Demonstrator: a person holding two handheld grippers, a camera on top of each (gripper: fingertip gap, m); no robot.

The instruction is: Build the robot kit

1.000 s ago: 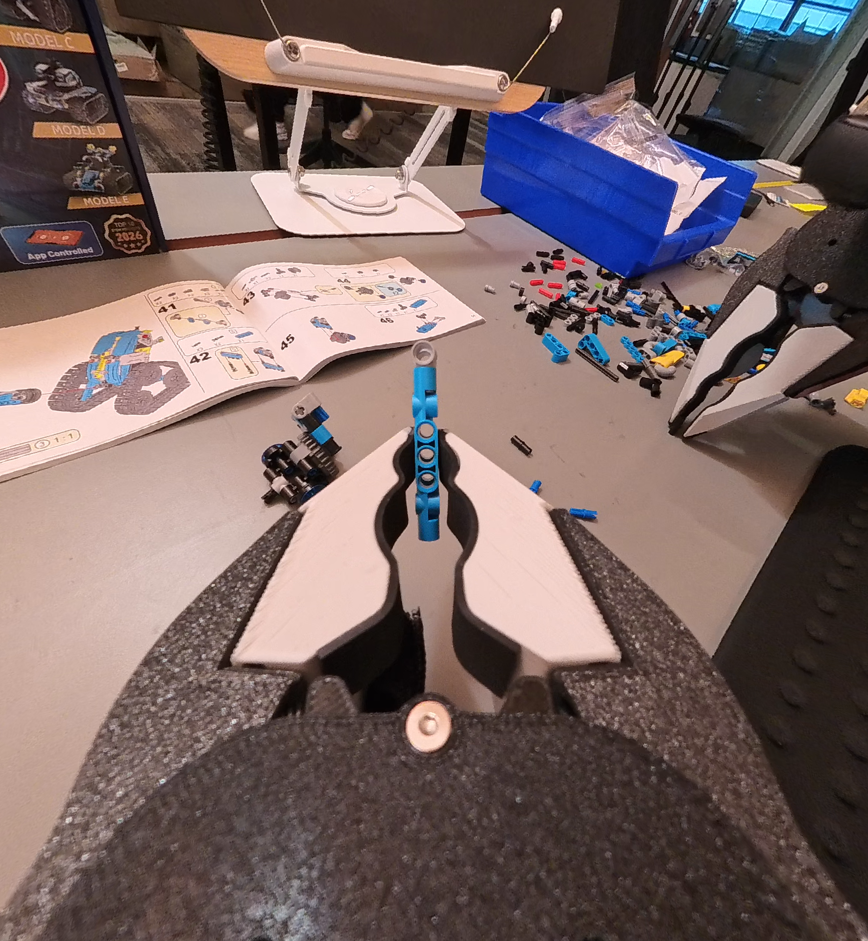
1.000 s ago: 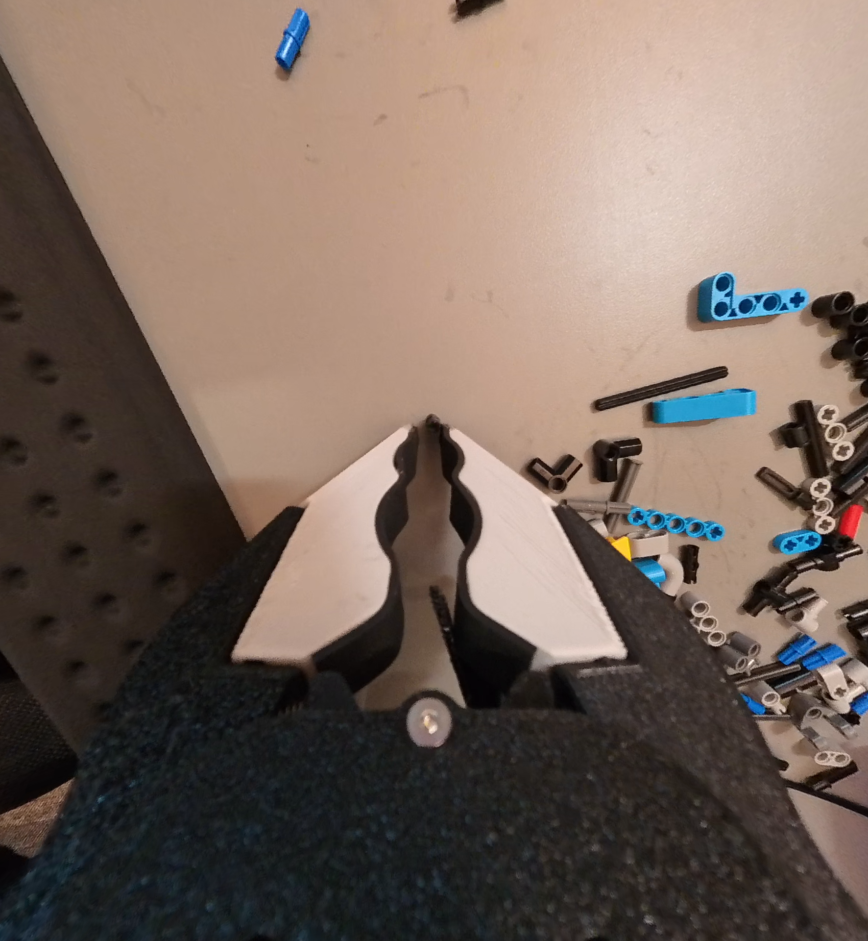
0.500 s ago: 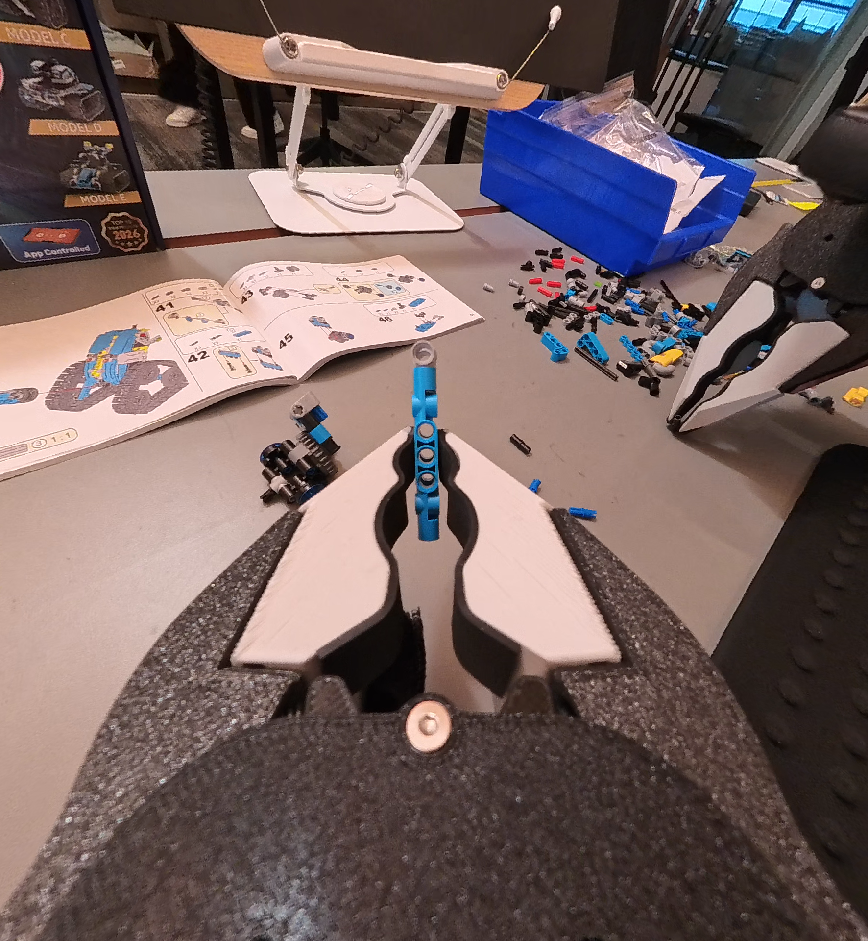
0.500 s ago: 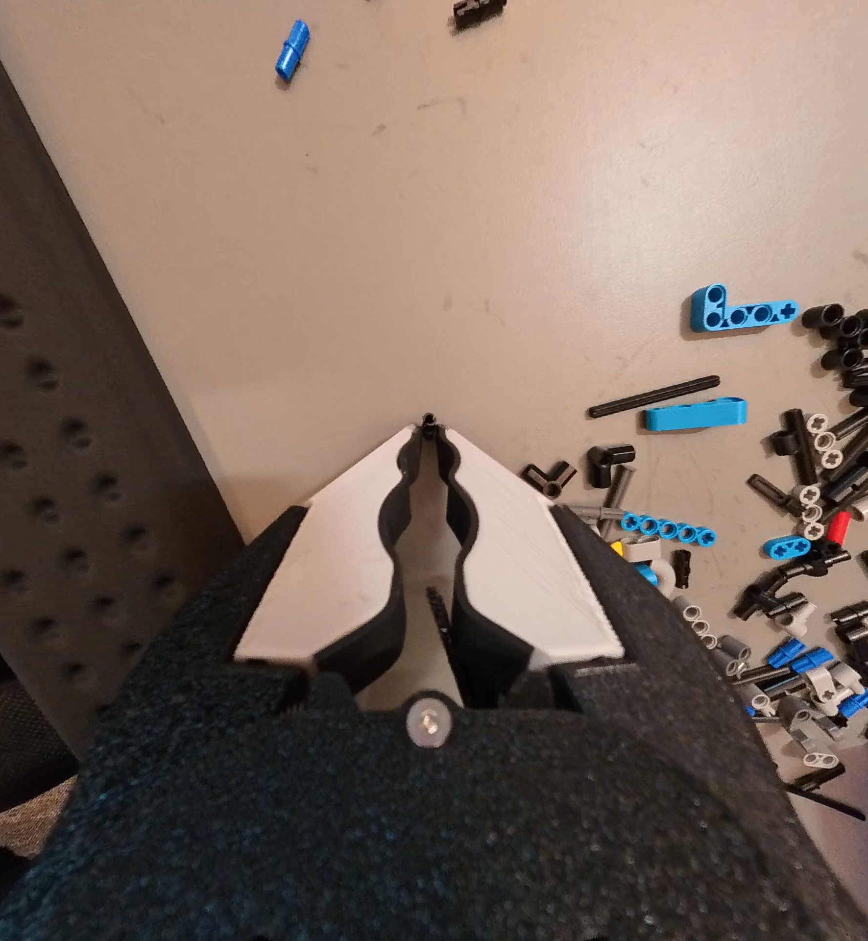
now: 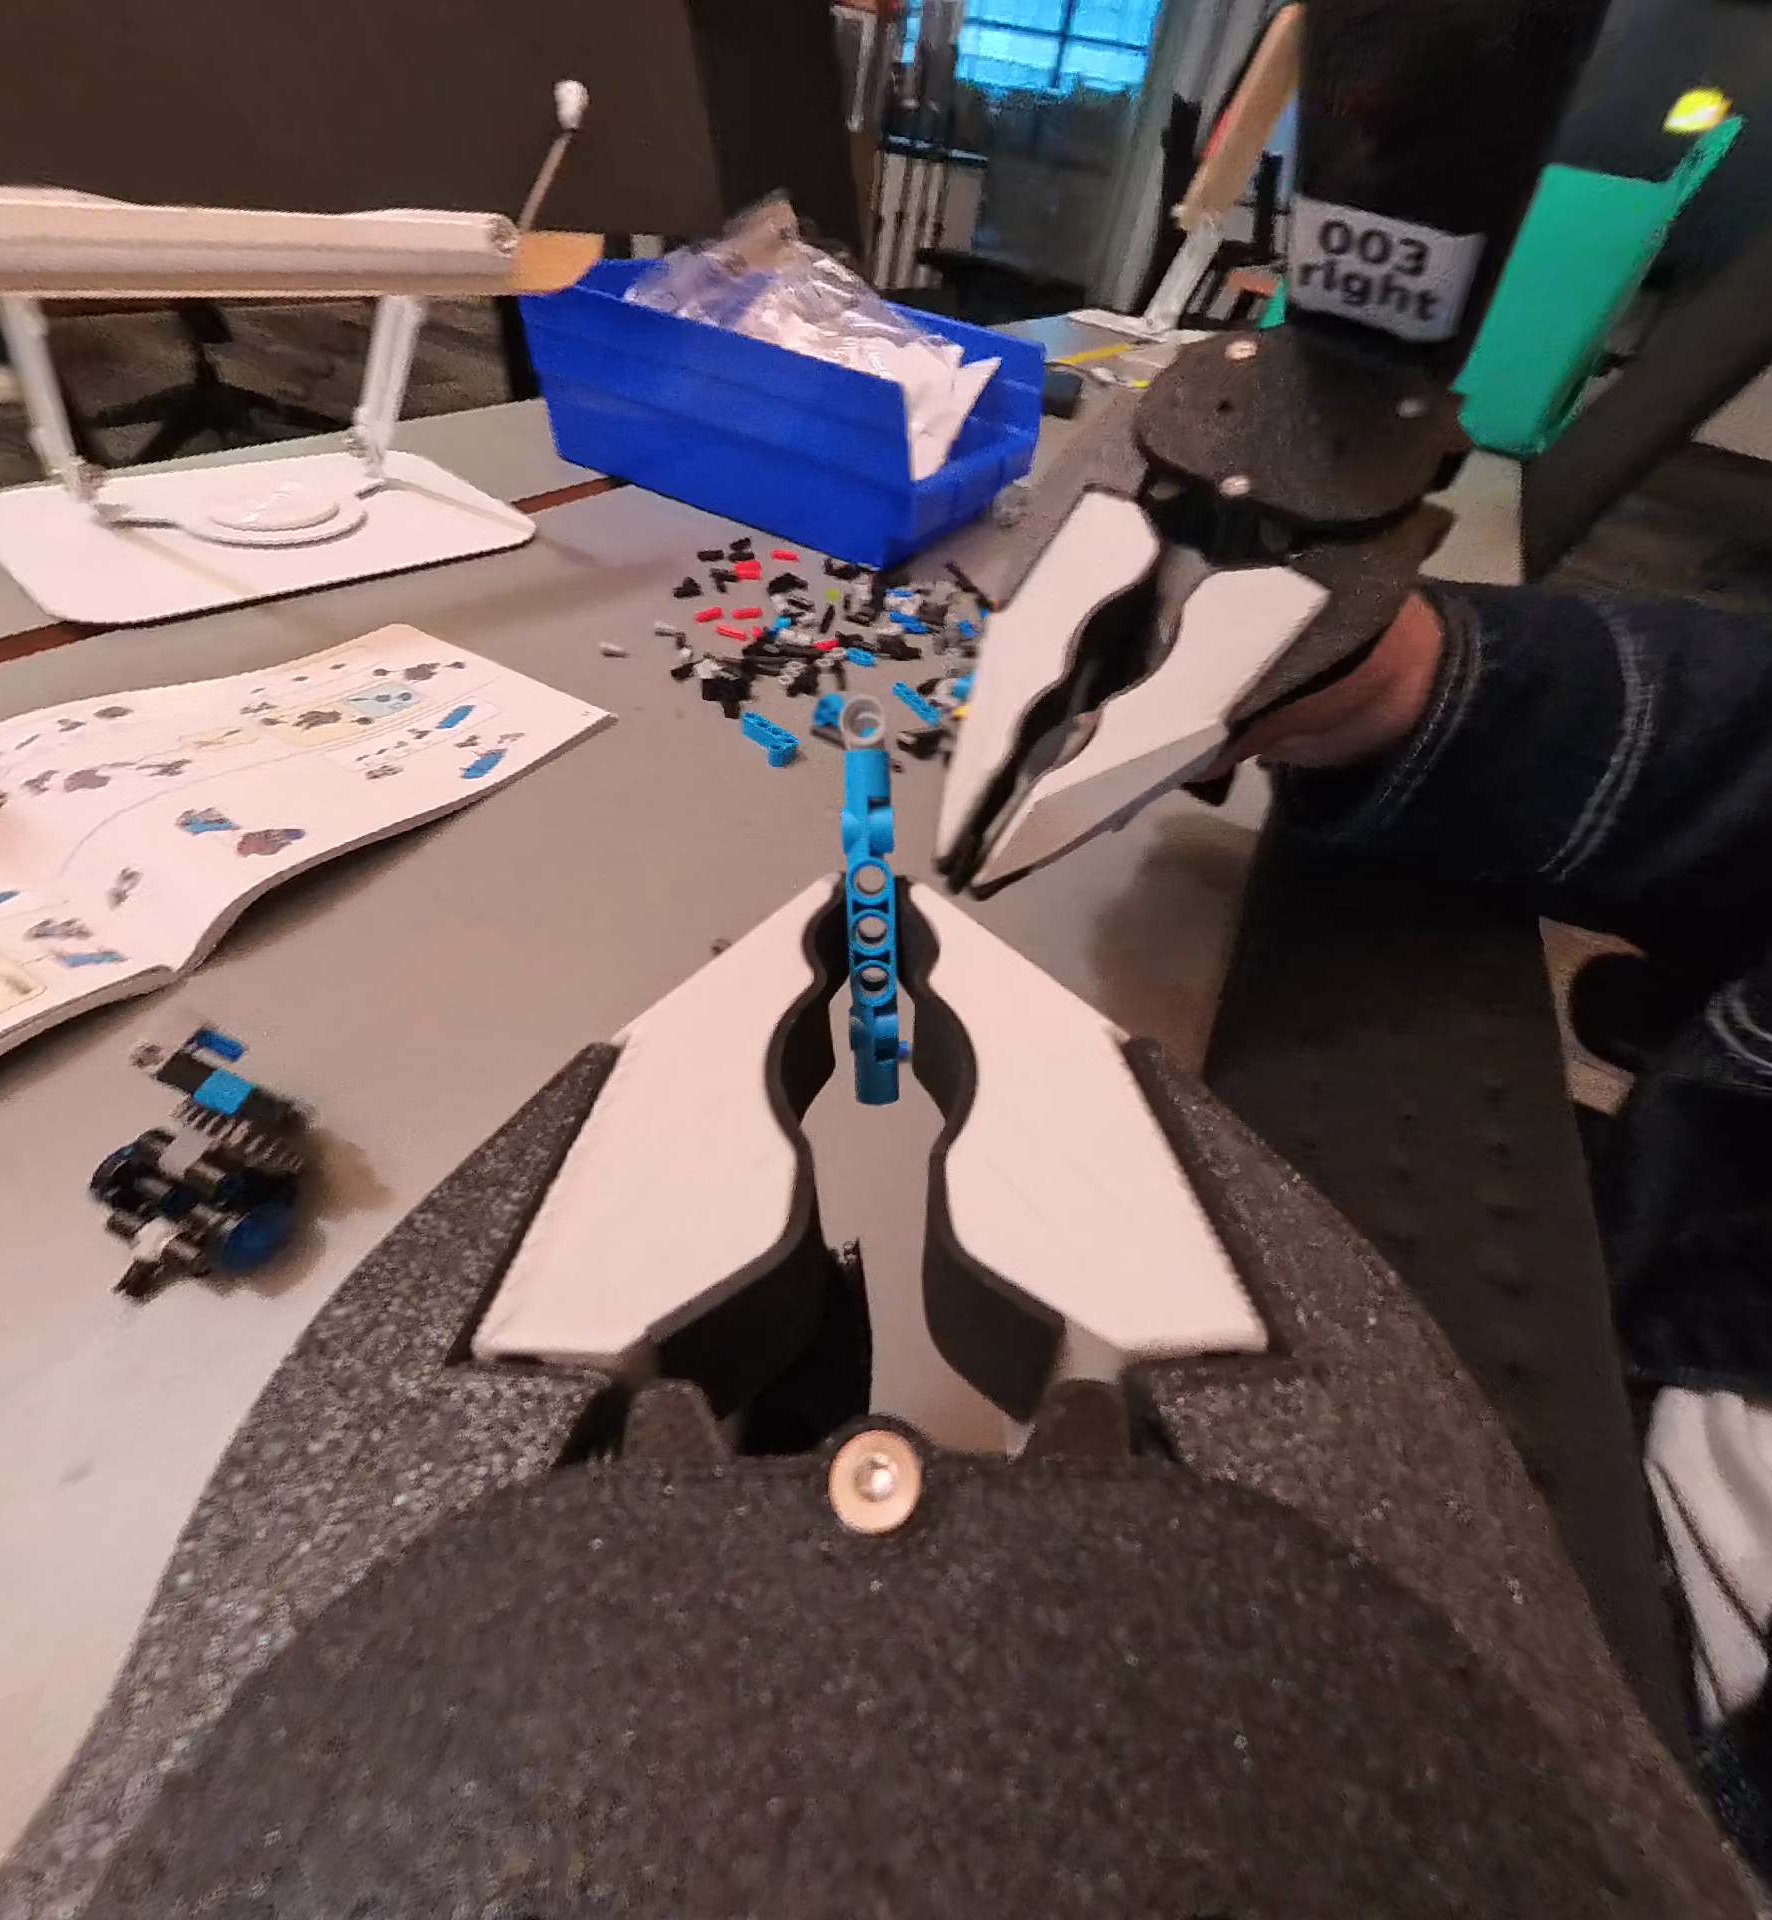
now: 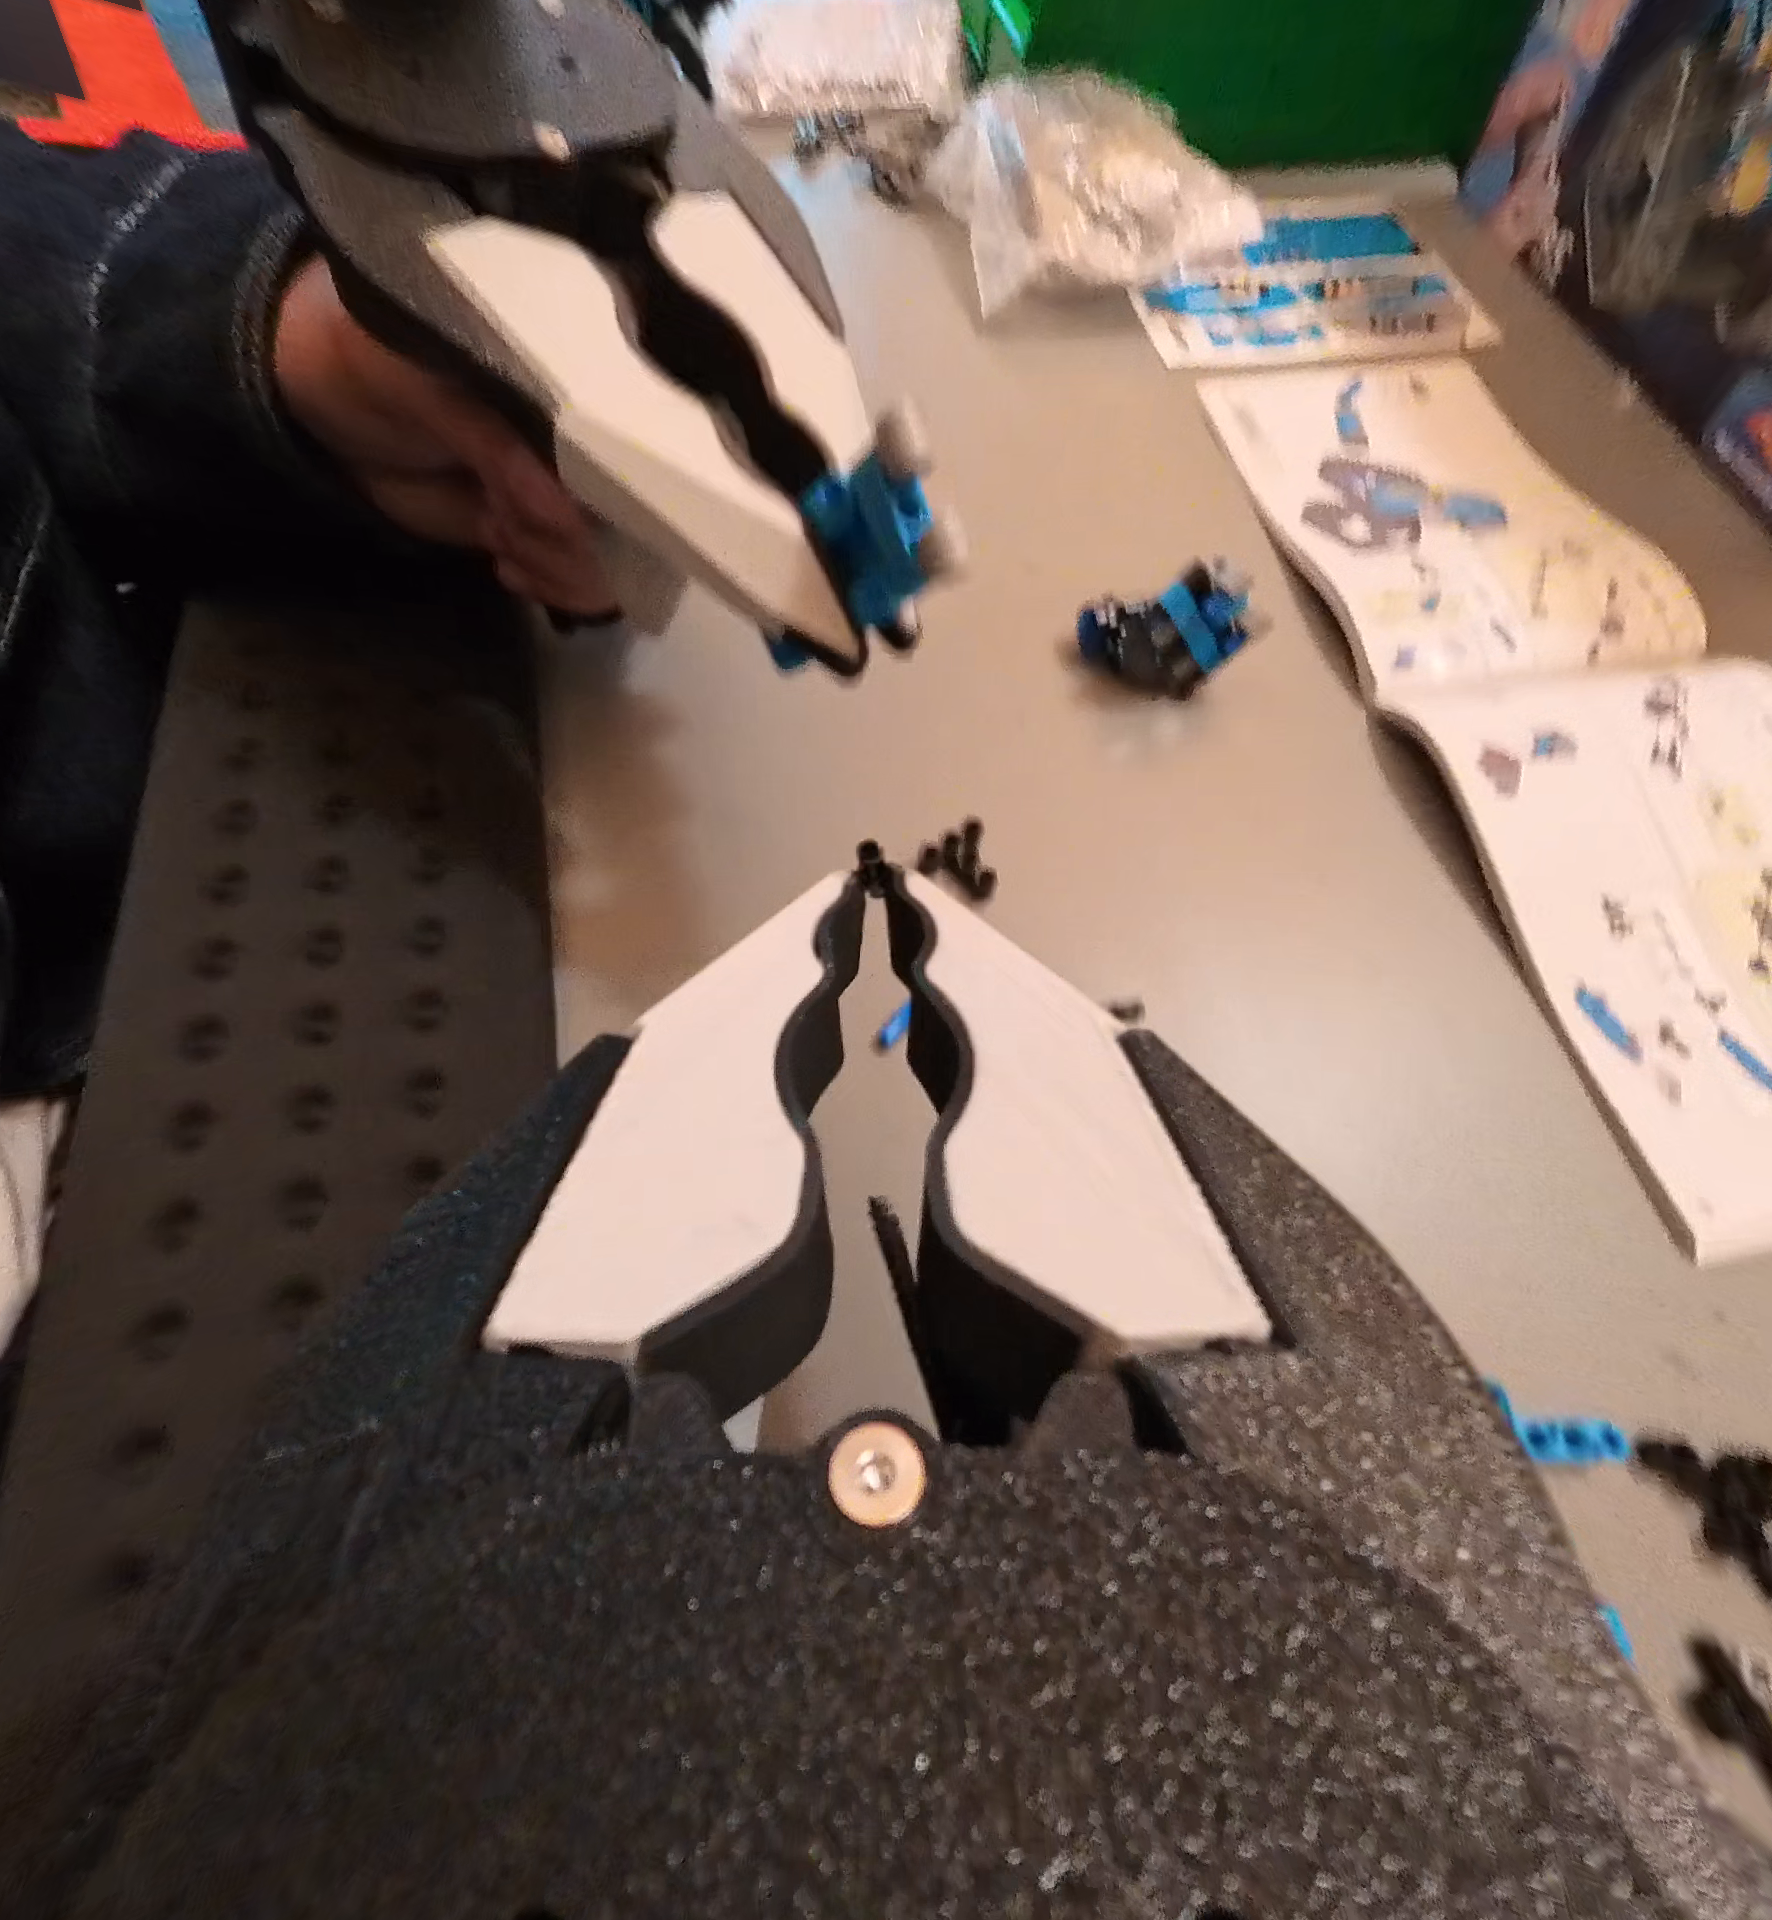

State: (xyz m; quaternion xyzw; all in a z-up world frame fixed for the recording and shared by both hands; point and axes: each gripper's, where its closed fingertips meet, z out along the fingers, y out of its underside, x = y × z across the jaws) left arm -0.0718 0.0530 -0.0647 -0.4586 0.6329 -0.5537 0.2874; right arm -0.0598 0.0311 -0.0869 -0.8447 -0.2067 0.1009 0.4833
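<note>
Table (image 5: 466, 935): grey, bearing manual (image 5: 238, 769), blue bin (image 5: 757, 436), loose parts (image 5: 809, 634).
Left gripper (image 5: 869, 904): clamping blue beam (image 5: 869, 935).
Right gripper (image 6: 871, 883): pinching black pin (image 6: 869, 858).

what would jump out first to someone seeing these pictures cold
The left gripper stands out first, shut on a blue beam that points upright in the middle of the left wrist view. Just right of it hangs the right gripper, pinching a tiny black pin at its tips. Behind them, small loose parts lie scattered on the grey table before a blue bin, with an open booklet to the left.
</note>
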